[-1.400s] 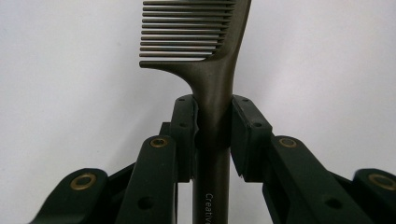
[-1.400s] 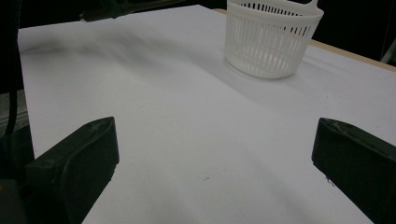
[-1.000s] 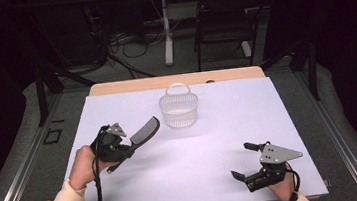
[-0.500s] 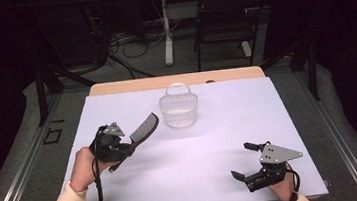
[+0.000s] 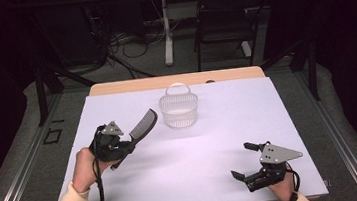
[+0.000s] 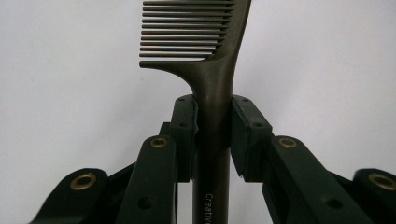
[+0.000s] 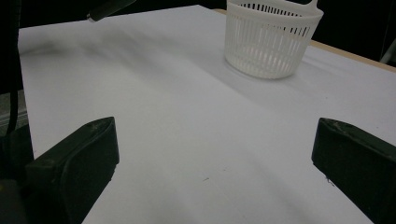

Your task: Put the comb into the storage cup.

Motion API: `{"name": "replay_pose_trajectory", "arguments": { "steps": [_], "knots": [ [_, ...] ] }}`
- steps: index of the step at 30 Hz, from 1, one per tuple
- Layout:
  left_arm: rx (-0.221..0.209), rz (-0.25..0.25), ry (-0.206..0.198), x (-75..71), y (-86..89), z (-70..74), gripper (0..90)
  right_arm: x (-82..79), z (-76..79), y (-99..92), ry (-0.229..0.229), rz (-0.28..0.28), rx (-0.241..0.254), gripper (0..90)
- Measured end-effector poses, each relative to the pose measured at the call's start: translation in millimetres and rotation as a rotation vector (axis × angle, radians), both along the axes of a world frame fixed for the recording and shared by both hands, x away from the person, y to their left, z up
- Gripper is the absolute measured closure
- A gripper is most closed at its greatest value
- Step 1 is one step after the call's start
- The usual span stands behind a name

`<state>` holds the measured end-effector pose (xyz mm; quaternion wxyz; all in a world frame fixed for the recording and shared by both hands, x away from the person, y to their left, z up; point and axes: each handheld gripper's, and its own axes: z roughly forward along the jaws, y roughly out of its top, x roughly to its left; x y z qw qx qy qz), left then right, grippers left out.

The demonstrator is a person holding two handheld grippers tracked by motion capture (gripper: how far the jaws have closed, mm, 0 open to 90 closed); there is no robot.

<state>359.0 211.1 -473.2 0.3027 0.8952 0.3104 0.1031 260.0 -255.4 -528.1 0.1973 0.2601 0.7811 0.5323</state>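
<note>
A dark comb [image 5: 144, 124] is held by its handle in my left gripper [image 5: 127, 147], above the left part of the white table. In the left gripper view both pads press on the comb's handle [image 6: 214, 126], and its teeth point up and to the left. A white slotted basket [image 5: 179, 110] stands at the table's far middle, just right of the comb's tip. The basket [image 7: 271, 37] also stands at the upper right in the right gripper view. My right gripper [image 5: 245, 161] rests near the front right edge, with its jaws wide apart and nothing between them.
The white table sheet [image 5: 220, 136] lies over a wooden top whose far edge [image 5: 129, 85] shows. Beyond the table stand a dark chair [image 5: 228, 20] and a white post [image 5: 166, 31] among floor cables. Metal rails [image 5: 17, 162] run along both sides.
</note>
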Motion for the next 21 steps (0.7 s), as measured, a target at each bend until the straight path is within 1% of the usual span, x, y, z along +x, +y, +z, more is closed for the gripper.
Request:
{"name": "replay_pose_trajectory", "arguments": {
  "steps": [12,20,21],
  "knots": [
    [-0.039,0.025,-0.035,-1.0,0.1,-0.5,72.7,-0.3,0.1,-0.2,0.004,-0.002,0.004,0.3],
    [-0.087,0.041,-0.051,-1.8,-0.2,-3.2,72.7,-0.4,0.4,-0.1,0.001,-0.001,0.000,0.3],
    [-0.089,0.046,-0.058,-2.2,-0.8,-3.4,72.8,-0.4,0.4,-0.1,0.001,-0.001,0.001,0.3]
  ]
}}
